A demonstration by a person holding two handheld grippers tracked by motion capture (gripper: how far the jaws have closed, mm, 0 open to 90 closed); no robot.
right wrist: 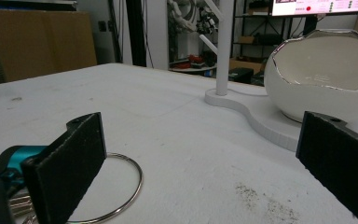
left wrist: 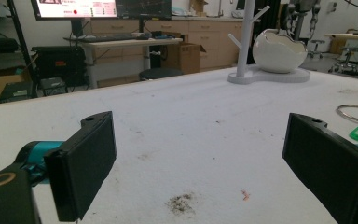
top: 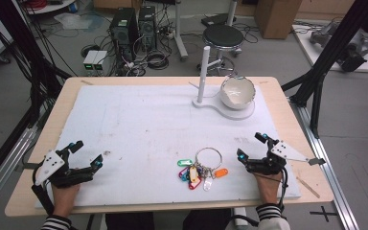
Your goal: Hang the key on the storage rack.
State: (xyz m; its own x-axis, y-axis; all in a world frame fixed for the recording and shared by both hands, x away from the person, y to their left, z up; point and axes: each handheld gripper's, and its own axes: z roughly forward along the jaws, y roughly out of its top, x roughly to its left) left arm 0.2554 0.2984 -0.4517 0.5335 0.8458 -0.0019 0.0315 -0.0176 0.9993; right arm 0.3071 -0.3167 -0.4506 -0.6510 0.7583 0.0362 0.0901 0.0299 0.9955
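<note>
Overhead forward view, low gripper views

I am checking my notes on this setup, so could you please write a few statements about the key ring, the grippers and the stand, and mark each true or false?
1. The key ring lies flat on the white mat. True.
2. The right gripper grips the key ring. False: its jaws stand open beside it, holding nothing.
3. The left gripper is open. True.
4. The bowl lies overturned on the mat. False: it sits on the stand base.
5. Coloured tags hang on the ring. True.
</note>
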